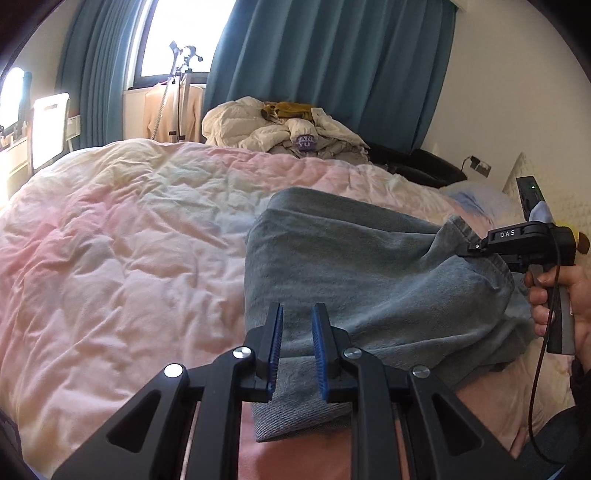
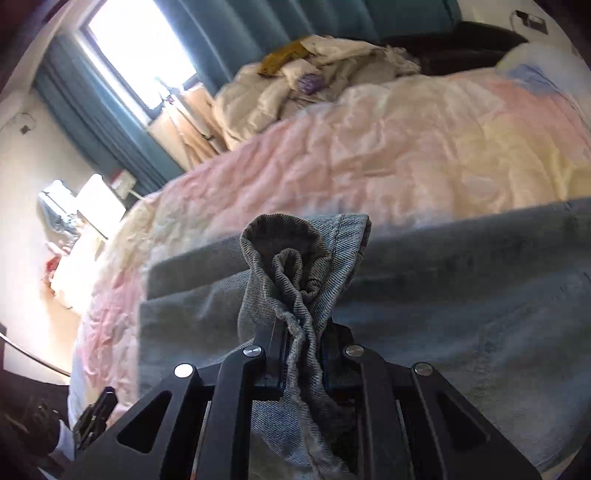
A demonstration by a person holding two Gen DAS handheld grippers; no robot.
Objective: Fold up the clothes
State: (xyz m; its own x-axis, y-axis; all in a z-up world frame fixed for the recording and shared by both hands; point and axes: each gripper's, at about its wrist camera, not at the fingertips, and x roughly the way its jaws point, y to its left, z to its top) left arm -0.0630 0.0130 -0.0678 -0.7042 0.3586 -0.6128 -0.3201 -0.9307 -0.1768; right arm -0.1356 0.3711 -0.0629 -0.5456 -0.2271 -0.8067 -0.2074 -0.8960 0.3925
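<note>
Clamping a bunched fold of grey-blue denim, the right gripper has its jaws pressed together on the cloth, which rises out of them in a crumpled loop just ahead of the fingertips. From the left wrist view, the same gripper shows at the far right edge of the jeans, pinching the hem there, with the person's hand wrapped round its handle.

Nearest in the left wrist view, the left gripper sits over the near edge of the jeans. Its blue pads stand a narrow gap apart, and denim runs through that gap and hangs below the fingers; whether the pads actually press on it cannot be told from this view.

Beyond both tools the jeans spread across the near right part of the bed, resting on a rumpled pink and cream quilt. Farther back, past the quilt's far edge, a heap of pale clothes lies piled up. Behind that hang teal curtains beside a bright window.
</note>
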